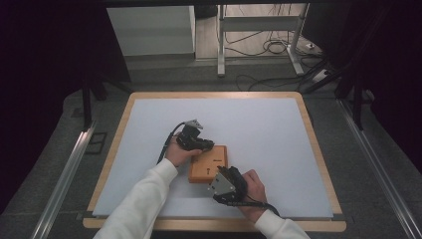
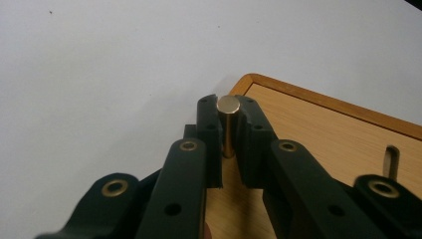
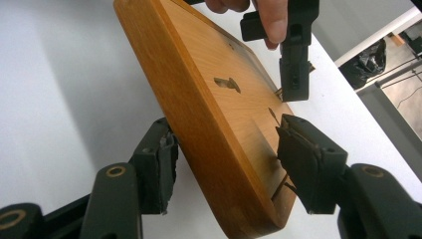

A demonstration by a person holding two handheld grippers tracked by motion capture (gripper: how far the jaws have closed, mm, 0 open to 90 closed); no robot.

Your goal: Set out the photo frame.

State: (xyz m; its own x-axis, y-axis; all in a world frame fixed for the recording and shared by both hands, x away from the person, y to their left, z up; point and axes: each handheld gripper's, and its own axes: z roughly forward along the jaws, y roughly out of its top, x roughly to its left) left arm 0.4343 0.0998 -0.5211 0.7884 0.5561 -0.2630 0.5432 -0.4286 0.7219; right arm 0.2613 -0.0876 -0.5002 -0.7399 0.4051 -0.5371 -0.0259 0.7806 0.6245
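I have the left gripper (image 2: 229, 130) pinched on one brass pin (image 2: 228, 124), holding it upright over the wooden board (image 1: 208, 164) near the board's far left corner, presumably so it can go into or come out of a hole there.

The right gripper (image 3: 226, 164) straddles the board's near edge, one jaw under it and one over its top face. The jaws are part-way spread; I cannot tell whether the pads press yet. I judge this steadies the board.

The board lies on the white mat (image 1: 259, 124), toward its near edge, about mid-width.

Count: one board, one pin, two grippers. Two cut-outs show in the board's face.
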